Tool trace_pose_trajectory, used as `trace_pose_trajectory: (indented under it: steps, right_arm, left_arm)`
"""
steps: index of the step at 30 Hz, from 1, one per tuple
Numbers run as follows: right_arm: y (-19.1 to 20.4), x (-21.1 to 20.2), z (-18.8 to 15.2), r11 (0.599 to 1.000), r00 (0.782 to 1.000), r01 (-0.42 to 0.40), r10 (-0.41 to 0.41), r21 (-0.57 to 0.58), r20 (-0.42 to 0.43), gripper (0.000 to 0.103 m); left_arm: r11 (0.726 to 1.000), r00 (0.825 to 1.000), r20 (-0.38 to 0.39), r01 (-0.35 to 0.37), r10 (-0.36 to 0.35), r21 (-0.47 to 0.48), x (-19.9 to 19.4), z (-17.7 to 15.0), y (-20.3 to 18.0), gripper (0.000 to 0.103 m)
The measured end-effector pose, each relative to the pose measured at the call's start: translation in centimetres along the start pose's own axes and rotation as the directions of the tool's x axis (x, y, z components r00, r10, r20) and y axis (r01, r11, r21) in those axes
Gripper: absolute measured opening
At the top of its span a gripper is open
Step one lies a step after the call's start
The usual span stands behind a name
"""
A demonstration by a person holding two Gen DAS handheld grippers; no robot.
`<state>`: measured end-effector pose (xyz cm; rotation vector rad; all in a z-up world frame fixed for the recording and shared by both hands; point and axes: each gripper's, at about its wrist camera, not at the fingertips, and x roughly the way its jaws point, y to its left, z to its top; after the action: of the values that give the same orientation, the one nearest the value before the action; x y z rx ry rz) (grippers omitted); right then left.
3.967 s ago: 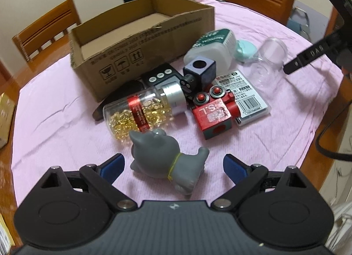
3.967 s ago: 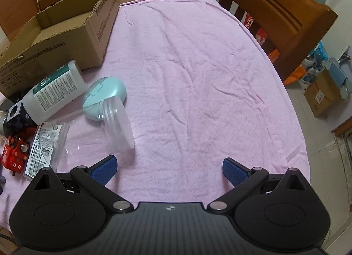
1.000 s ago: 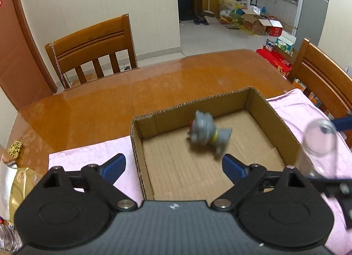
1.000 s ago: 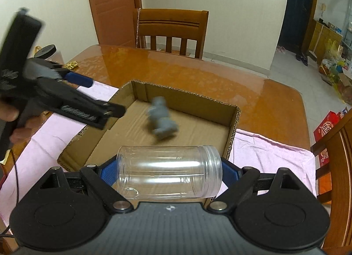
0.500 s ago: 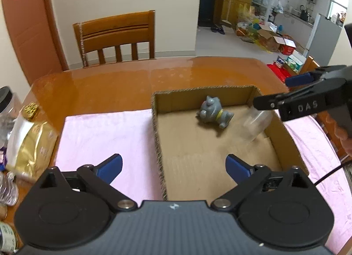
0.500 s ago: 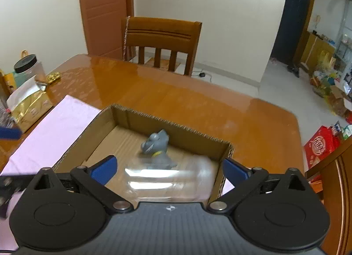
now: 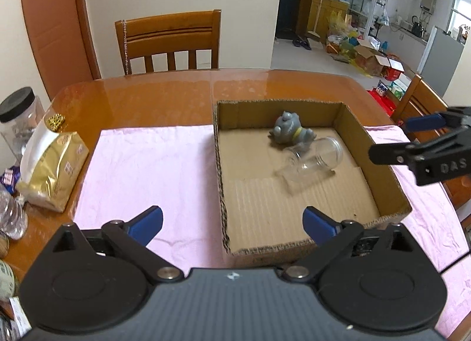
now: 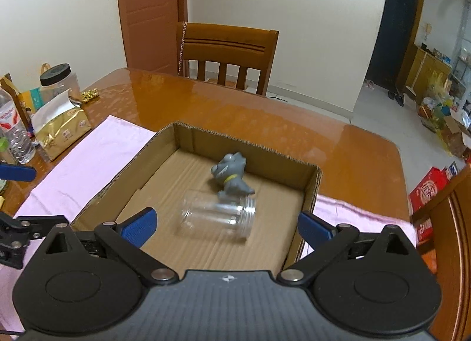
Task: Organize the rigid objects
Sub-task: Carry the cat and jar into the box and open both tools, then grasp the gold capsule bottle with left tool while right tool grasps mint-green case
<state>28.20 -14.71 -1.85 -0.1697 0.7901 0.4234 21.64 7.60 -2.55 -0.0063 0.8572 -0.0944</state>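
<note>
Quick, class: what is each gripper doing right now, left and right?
Left gripper: open, holding nothing.
Right gripper: open, holding nothing; the clear plastic jar lies in the cardboard box.

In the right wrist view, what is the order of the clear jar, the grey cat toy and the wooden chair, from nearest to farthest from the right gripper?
From the right gripper:
1. Clear jar, lying on its side in the cardboard box, just ahead.
2. Grey cat toy, behind the jar, near the box's far wall.
3. Wooden chair, beyond the table.
</note>
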Motion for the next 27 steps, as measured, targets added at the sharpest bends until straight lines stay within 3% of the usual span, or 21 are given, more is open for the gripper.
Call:
trace_pose_trajectory:
  steps: [6, 11, 20, 23, 27]
  right_arm:
    - [0.0, -1.9, -4.1, 0.997, 0.999, 0.051, -0.051, 0.059, -0.01, 0.103]
    - [0.0, -2.8, -8.6, 0.981, 0.992, 0.118, -0.109, 0.153, -0.065, 0.103]
    - [-0.2, -2.6, -16.6, 0.894, 0.956, 0.267, -0.196, 0.36, -0.22, 0.103]
    - [-0.6, -2.3, -18.1, 0.875, 0.947, 0.294, -0.212, 0.385, -0.242, 0.103]
    - [-0.7, -0.7, -18.8, 0.891, 0.942, 0.295, -0.21, 0.345, -0.263, 0.103]
  left_arm:
    - [0.999, 0.999, -0.031, 0.025, -0.025, 0.022, 0.0, -2.6, -0.6, 0.101]
    - [0.998, 0.997, -0.056, 0.056, -0.054, 0.042, 0.5, -4.5, -0.8, 0.101]
    - [0.988, 0.992, -0.067, 0.116, -0.11, 0.102, 0.4, -7.9, -1.7, 0.101]
    - [0.988, 0.992, -0.074, 0.109, -0.102, 0.111, 0.4, -8.6, -2.2, 0.101]
    - [0.992, 0.993, -0.078, 0.09, -0.084, 0.088, 0.5, -9.1, -2.7, 0.101]
